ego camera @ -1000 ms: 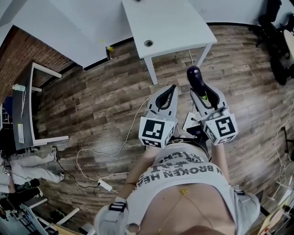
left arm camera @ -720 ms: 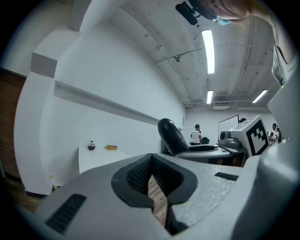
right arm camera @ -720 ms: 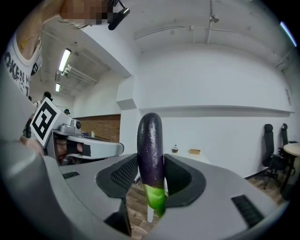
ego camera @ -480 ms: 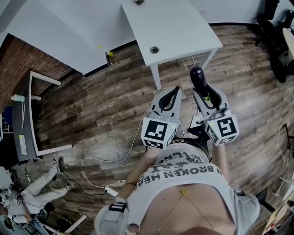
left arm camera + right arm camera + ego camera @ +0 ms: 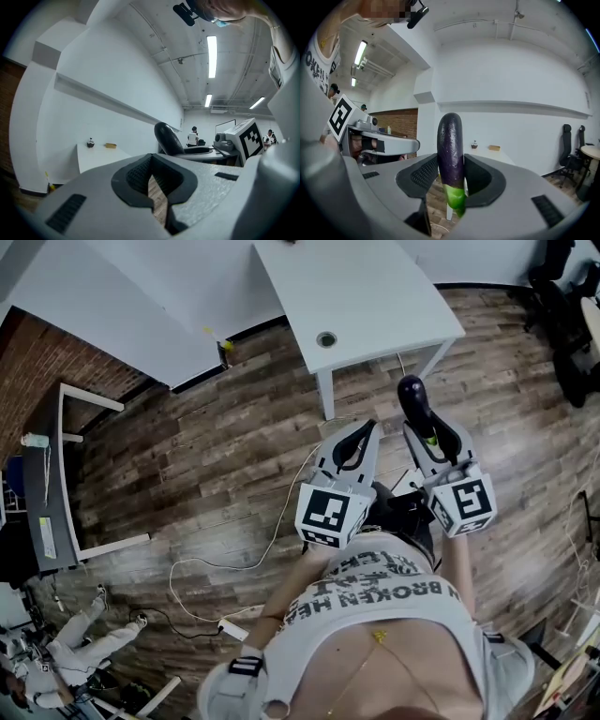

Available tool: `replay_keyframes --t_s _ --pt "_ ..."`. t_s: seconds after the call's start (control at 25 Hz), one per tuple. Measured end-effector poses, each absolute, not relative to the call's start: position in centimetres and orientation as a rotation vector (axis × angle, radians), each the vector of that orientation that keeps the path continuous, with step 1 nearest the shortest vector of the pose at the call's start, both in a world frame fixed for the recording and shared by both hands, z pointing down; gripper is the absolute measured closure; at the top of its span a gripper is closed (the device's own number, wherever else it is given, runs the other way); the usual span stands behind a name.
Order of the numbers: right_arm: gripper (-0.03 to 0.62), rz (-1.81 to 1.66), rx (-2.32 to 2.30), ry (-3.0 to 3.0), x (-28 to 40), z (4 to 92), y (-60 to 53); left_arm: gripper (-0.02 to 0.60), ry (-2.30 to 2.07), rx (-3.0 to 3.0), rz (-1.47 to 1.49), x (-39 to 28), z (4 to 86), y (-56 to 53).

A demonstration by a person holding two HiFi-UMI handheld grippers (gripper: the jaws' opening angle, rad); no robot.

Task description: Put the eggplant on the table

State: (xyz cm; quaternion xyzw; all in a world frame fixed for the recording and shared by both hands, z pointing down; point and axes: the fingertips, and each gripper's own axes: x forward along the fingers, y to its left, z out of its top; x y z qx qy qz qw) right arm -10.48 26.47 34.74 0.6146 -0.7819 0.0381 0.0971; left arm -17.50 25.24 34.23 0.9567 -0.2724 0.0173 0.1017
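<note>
The eggplant (image 5: pixel 450 150), glossy dark purple with a bright green stem end, stands upright, green end down, pinched in the right tongs (image 5: pixel 451 165), near the white tabletop's (image 5: pixel 375 296) front edge, not on it.

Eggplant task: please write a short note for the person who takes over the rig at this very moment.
Right gripper: shut on the eggplant; its purple end sticks out past the fingertips.
Left gripper: shut, empty.
White table: ahead of both grippers. The eggplant is over the floor, short of its near edge.
Done: eggplant picked up.
Left: carry it over the table, set it down, open the jaws.
</note>
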Motion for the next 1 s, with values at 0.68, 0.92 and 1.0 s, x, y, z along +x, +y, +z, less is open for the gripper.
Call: replay_keyframes --t_s 0.68,0.92,1.0 --pt "0.424 0.125 1.75 -2.417 -6.8 34.1 17.3 0.583 -0.874 2.826 0.087 -12.3 33.4 16.3" --pt "0.424 0.139 1.752 -2.42 -2.5 34.0 13.8 0.583 -0.917 2.836 0.069 -8.6 32.1 11.9" --pt "0.424 0.136 1.748 -2.433 -1.2 33.7 12.6 0.583 -0.936 2.837 0.072 -7.4 31.8 10.9"
